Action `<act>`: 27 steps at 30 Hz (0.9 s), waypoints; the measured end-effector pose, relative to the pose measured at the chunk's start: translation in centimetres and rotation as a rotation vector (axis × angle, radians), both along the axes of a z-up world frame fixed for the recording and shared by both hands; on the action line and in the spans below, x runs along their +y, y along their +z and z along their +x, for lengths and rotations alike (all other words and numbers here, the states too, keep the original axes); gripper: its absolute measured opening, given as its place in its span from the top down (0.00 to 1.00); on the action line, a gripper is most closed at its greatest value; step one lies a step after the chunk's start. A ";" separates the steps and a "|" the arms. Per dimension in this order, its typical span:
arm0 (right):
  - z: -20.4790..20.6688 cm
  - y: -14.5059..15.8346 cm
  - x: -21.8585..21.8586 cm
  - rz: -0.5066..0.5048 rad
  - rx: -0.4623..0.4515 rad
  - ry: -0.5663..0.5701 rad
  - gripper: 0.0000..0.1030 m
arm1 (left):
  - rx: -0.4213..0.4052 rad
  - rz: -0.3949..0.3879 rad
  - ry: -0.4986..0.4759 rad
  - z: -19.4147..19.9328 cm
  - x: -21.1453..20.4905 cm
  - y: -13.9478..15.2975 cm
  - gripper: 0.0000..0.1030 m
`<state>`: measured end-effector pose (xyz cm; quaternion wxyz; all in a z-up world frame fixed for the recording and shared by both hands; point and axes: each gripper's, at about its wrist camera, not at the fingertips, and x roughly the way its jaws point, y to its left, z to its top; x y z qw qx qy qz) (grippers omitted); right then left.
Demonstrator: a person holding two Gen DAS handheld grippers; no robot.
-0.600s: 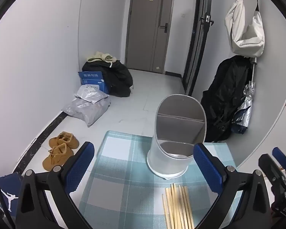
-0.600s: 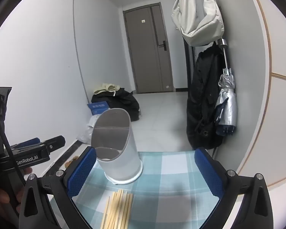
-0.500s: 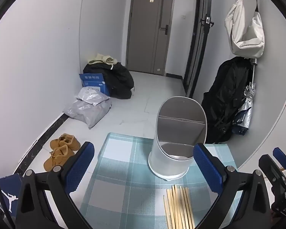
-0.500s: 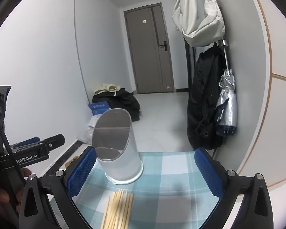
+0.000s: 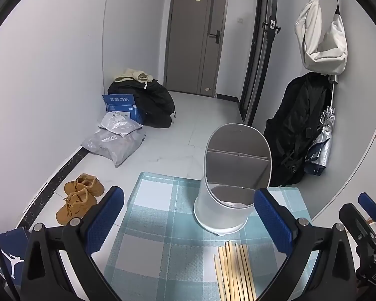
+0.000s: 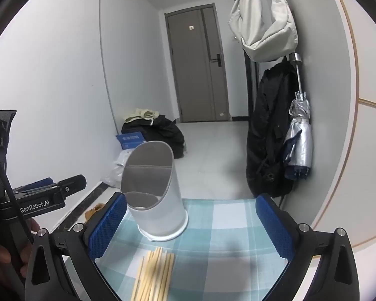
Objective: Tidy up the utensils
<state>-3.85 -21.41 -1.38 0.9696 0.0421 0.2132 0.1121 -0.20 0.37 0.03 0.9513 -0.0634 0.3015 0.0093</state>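
A white utensil holder (image 5: 228, 183) with a slanted mouth and an inner divider stands upright on the blue checked tablecloth (image 5: 163, 228). Several wooden chopsticks (image 5: 234, 271) lie in a bundle in front of it. My left gripper (image 5: 188, 225) hovers above the cloth, open, with nothing between its blue pads. In the right wrist view the holder (image 6: 158, 200) and the chopsticks (image 6: 153, 273) lie left of centre. My right gripper (image 6: 190, 228) is open and empty above them. The left gripper (image 6: 45, 195) shows at that view's left edge.
Beyond the table's far edge the floor holds tan shoes (image 5: 80, 198), grey parcels (image 5: 115, 140), a blue box (image 5: 121, 106) and a black bag (image 5: 150, 105). A black coat (image 5: 295, 130), a folded umbrella (image 5: 320, 148) and a white bag (image 5: 320, 42) hang on the right wall.
The left wrist view has tilted slightly upward, so the holder and chopsticks sit a little lower in the frame. The right gripper has barely moved. Both stay open.
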 end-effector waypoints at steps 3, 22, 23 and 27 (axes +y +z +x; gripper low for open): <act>0.0 -0.1 0.1 -0.002 -0.002 0.001 0.00 | 0.004 -0.006 -0.003 0.1 0.0 0.0 0.01; -0.2 0.1 0.1 -0.006 -0.009 -0.005 0.00 | 0.011 -0.008 -0.005 0.2 0.0 0.0 0.01; -0.2 0.0 0.2 -0.006 -0.008 -0.006 0.00 | 0.014 -0.012 -0.005 0.2 0.0 -0.1 0.01; -0.2 0.1 0.1 -0.009 -0.008 -0.008 0.00 | 0.015 -0.022 0.005 0.2 0.2 0.0 0.01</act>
